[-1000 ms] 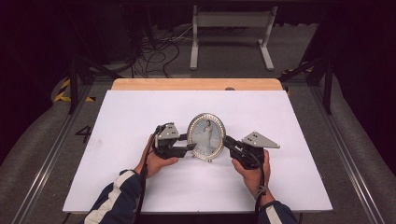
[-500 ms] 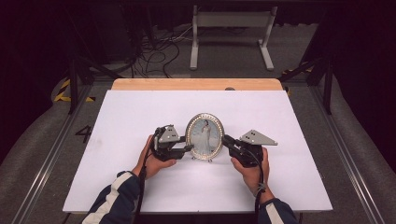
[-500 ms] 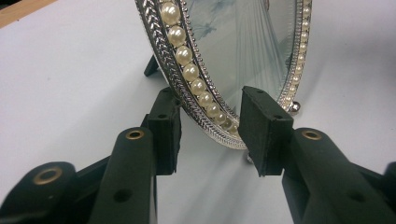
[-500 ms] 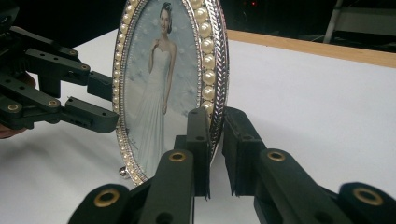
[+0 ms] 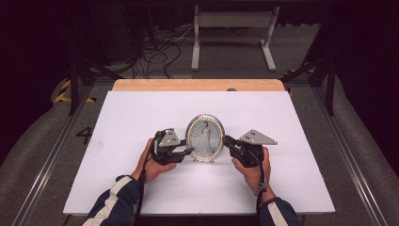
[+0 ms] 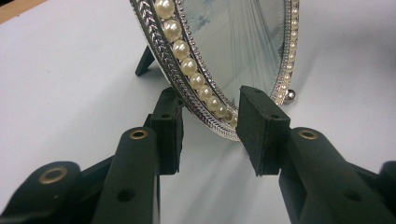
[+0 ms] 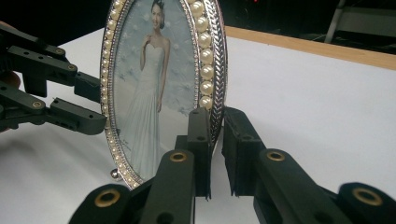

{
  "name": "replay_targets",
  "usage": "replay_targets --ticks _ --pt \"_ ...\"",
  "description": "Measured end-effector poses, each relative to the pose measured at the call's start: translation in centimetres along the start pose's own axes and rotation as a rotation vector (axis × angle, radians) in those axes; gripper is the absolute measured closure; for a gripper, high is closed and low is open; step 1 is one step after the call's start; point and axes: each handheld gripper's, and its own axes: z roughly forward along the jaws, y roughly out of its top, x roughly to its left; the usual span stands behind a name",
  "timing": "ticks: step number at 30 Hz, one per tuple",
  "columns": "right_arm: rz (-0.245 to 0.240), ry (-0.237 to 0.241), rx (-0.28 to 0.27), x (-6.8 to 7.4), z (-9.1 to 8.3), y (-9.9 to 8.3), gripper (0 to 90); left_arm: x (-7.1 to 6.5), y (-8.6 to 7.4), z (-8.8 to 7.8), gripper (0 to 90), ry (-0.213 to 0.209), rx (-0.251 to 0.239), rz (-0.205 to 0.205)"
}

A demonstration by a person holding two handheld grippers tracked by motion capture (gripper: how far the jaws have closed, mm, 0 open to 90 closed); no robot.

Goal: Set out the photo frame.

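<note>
Tilted a second ago, the picture frame (image 5: pixel 205 138) (oval, pearl-edged) stands upright; right gripper (image 5: pixel 229 141) clamps its rim, while the left gripper (image 5: pixel 189 151) jaws, just closing, straddle it loosely.

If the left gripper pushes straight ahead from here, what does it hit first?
The picture frame: its pearl-trimmed rim already sits between the left gripper fingers, which have just been closing without visibly pressing it.

Left gripper (image 5: pixel 187 151): jaws apart, lately narrowing, hand low on table. Right gripper (image 5: pixel 227 140): jaws pinched close, level.
</note>
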Motion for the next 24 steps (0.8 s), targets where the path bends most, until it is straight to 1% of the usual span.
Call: replay_targets --ticks 9,12,16,24 --pt "0.006 0.001 0.0 -0.08 0.04 -0.02 81.7 -0.13 -0.02 0.06 61.7 0.001 0.003 0.001" --pt "0.004 0.001 -0.001 -0.11 0.06 -0.01 81.7 -0.08 0.01 0.07 61.0 -0.001 0.006 0.01" --pt "-0.007 -0.004 0.0 -0.06 0.06 0.02 81.7 0.04 -0.11 0.06 63.7 -0.007 0.002 -0.01" --pt "-0.019 -0.006 0.009 -0.02 0.06 -0.18 81.9 0.1 -0.15 0.11 63.8 -0.015 0.003 -0.013"
